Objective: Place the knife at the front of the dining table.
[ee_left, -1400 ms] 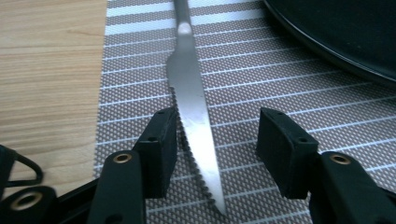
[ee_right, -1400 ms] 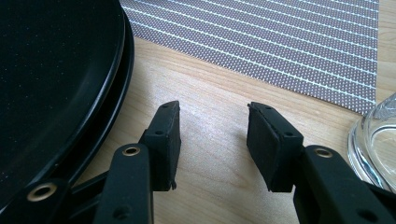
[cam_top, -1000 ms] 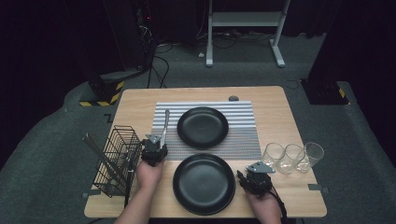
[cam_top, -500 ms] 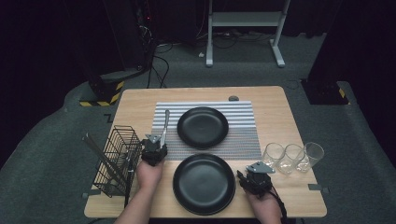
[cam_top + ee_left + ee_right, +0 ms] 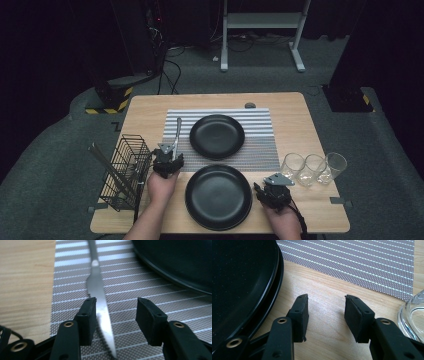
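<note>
Left of centre in the high view, on the striped placemat (image 5: 250,150) beside the upper black plate (image 5: 217,136): one table knife (image 5: 176,134), lying flat, handle toward the top of the frame, blade toward the left gripper (image 5: 167,161). Likely light, rigid, polished and slippery; thin and low against the weave, so best pinched across the flat of the blade or the neck where it widens, edge kept clear of the pads. Left gripper view: knife (image 5: 98,293) running up the middle of the frame, blade tip between the jaws, near the left pad, right pad well apart; jaws spread, just been opening, no pinch on the metal. Compared with the earlier high view: left jaws wider, knife in the same place on the mat, both hands unmoved. Right gripper (image 5: 325,315) at lower right, jaws spread over bare wood, between the lower black plate (image 5: 242,277) and a glass (image 5: 413,317), holding nothing
</note>
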Tool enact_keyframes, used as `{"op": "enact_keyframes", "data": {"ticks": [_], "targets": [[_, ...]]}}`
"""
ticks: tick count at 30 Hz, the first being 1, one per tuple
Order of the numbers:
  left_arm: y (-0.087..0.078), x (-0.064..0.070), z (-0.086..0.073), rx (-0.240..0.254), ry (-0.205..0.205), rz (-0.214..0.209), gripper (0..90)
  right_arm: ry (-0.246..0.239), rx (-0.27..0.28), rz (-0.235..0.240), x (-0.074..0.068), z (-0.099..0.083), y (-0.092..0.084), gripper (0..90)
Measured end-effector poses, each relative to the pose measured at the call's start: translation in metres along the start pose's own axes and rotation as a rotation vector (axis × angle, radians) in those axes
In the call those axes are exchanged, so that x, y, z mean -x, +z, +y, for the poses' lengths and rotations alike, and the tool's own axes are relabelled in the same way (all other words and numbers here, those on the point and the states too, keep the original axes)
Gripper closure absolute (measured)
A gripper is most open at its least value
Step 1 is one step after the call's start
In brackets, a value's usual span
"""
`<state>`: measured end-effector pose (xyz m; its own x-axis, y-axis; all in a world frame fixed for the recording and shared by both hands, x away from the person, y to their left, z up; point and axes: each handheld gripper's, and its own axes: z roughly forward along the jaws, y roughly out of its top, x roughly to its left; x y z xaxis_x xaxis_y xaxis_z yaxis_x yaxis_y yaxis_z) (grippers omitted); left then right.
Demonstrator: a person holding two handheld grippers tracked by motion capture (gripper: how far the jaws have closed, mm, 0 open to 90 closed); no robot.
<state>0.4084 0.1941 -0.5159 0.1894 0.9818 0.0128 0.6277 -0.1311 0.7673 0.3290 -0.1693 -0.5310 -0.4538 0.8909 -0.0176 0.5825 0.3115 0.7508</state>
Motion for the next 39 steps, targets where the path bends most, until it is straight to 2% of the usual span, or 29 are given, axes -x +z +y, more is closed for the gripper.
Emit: {"op": "enact_keyframes", "data": {"ticks": [5,11,17,21,23,26,29,32,34,36,39], "targets": [[-0.006,0.007,0.004,0.026,0.02,-0.034,45.5,0.0,0.0,-0.001,0.0,0.0,0.0,53.8],[-0.014,0.013,0.004,0.052,0.06,-0.054,39.0,-0.001,0.0,-0.001,0.0,0.0,0.0,53.8],[-0.018,0.008,0.0,0.066,0.06,-0.068,35.4,-0.003,0.001,-0.001,0.0,0.0,0.0,53.7],[-0.025,0.005,-0.005,0.111,0.046,-0.092,38.5,-0.002,0.001,-0.001,0.0,0.0,0.0,53.7],[-0.026,0.006,-0.006,0.11,0.043,-0.111,37.5,0.0,0.0,-0.001,0.0,0.0,0.0,53.7],[-0.029,0.007,-0.008,0.114,0.062,-0.121,37.3,-0.002,0.001,-0.001,0.0,0.0,0.0,53.7],[-0.032,0.008,-0.009,0.141,0.083,-0.14,36.6,0.0,0.0,-0.001,0.0,0.0,0.0,53.7],[-0.036,0.009,-0.006,0.132,0.096,-0.159,35.8,0.002,0.0,0.0,0.0,0.0,0.0,53.7],[-0.041,0.01,-0.005,0.132,0.092,-0.181,36.4,0.001,0.0,0.001,0.0,0.0,0.0,53.7],[-0.046,0.012,-0.005,0.141,0.095,-0.179,36.7,0.0,0.0,0.0,0.0,0.0,0.0,53.7],[-0.052,0.013,-0.005,0.144,0.095,-0.196,33.4,0.0,0.0,0.0,0.0,0.0,0.0,53.7]]}}
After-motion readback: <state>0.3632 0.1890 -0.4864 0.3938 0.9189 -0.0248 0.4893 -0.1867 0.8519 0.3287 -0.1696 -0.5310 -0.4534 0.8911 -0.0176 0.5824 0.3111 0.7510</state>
